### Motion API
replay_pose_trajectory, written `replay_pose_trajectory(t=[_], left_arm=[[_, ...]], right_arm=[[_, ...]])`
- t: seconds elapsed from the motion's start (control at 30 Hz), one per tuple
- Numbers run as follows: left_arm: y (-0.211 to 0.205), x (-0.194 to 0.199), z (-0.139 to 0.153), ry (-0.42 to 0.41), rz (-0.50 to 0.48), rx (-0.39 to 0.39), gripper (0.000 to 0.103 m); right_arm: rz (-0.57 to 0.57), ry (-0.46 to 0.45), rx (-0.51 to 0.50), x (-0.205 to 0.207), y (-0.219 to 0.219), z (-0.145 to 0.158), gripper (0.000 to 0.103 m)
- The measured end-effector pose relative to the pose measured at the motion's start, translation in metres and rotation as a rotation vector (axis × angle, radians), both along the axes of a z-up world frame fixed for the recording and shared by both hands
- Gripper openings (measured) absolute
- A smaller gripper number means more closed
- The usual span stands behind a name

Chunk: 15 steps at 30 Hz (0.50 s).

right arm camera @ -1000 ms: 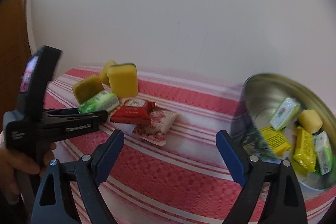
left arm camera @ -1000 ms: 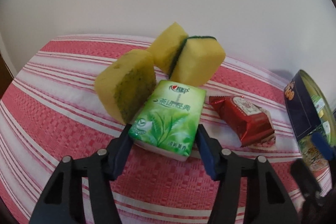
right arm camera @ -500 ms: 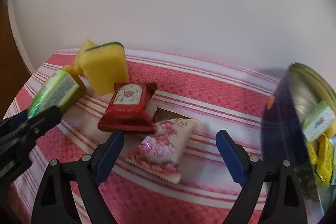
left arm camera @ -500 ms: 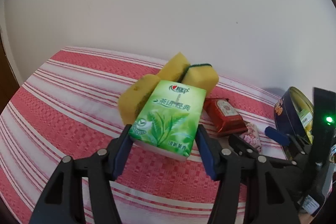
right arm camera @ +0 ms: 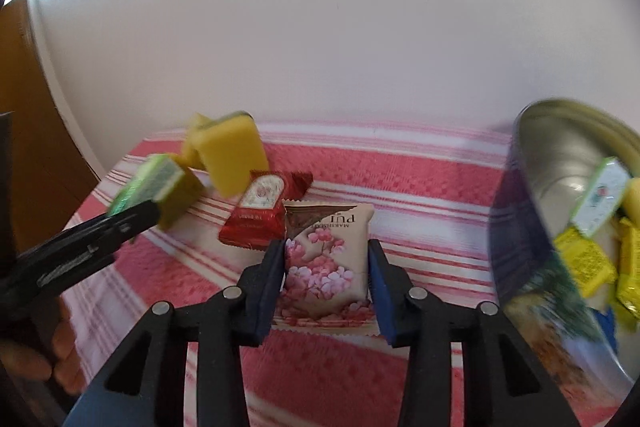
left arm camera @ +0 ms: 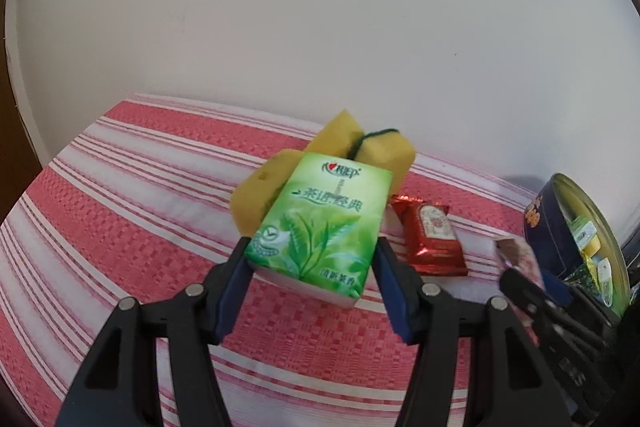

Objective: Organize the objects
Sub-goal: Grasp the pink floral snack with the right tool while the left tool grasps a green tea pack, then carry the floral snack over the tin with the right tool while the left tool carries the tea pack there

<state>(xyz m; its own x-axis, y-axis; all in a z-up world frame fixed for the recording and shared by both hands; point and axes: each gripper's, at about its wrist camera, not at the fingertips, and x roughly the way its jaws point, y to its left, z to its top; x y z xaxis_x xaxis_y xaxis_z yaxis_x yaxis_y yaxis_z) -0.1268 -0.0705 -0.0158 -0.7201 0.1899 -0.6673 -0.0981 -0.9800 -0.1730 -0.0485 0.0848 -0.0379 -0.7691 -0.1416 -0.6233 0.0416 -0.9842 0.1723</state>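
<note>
The left claw [left arm camera: 312, 259] grips the green tea-leaf printed tissue pack [left arm camera: 320, 223] between its two blue pads, lifted above the red-and-white striped tabletop [left arm camera: 120, 219]; this grip is the same as half a second ago, only the pack now hides more of the yellow sponges with dark green backs [left arm camera: 384, 151] behind it. The bigger change is on the right side. The right claw [right arm camera: 326, 275], which was wide open above the pink flower-printed snack packet [right arm camera: 328, 263] a moment ago, has now come down and closed on the packet's two sides — the packet is tilted up, with its near edge close to the cloth. The red foil snack packet [right arm camera: 260, 207] lies just behind it, touching its far corner. At the right, the round dark blue metal tin [right arm camera: 560, 227] stands tilted, with yellow and white small packets inside.
</note>
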Motion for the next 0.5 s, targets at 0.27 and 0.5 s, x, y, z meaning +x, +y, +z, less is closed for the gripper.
replay_pose_trajectory(t=[0.27,0.5], left_arm=[[0.013,0.011,0.003,0.074,-0.024,0.005,0.059],[0.032,0.029,0.013,0.175,-0.021,-0.010,0.059]], right_arm=[[-0.040,0.186,0.125,0.063,0.006,0.022,0.044],[-0.061,0.261,0.178,0.064,0.025,0.041,0.044]])
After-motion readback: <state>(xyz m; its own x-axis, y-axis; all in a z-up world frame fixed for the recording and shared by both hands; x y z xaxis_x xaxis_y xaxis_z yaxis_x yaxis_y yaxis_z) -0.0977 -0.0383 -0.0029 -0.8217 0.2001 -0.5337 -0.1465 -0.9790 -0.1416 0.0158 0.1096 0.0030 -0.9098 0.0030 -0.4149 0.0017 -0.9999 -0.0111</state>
